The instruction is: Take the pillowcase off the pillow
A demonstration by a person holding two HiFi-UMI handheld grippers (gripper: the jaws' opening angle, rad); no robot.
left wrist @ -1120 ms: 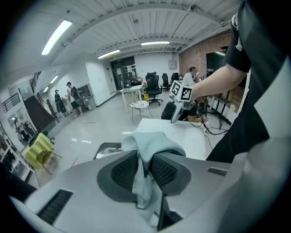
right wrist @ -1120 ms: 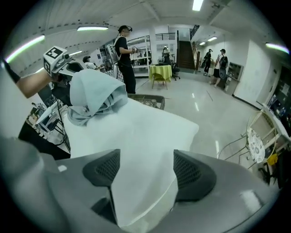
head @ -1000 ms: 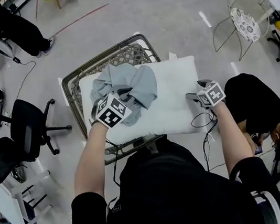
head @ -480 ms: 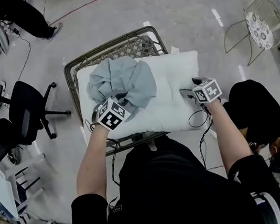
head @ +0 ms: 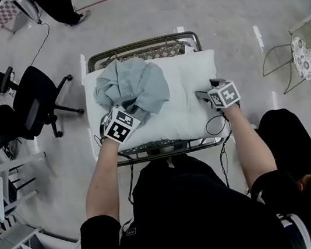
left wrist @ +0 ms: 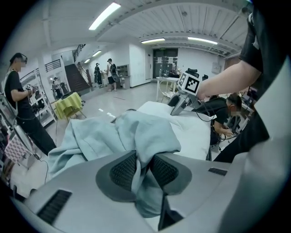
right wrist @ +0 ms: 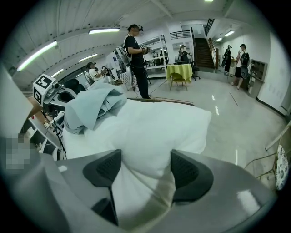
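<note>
The pillowcase (head: pixel 132 86) is soft blue-grey. It lies in a big crumpled heap on the left part of the white pillow (head: pixel 189 94). The right part of the pillow is bare. The pillow lies flat on a wire table (head: pixel 142 45) right in front of me.

My left arm (head: pixel 100 183) reaches forward to the near edge of the heap. My left gripper (left wrist: pixel 143 169) has a fold of the pillowcase pinched between its two dark pads. The jaws are close together, with just the cloth between them, and they are opening a tiny bit.

My right arm (head: pixel 248 147) reaches to the right end of the pillow. My right gripper (right wrist: pixel 145 170) has its jaws wide apart. A fat lump of the pillow sits between them and touches both pads. These jaws are closing in on it.

A black chair (head: pixel 37 102) stands on the floor to the left of the table.
</note>
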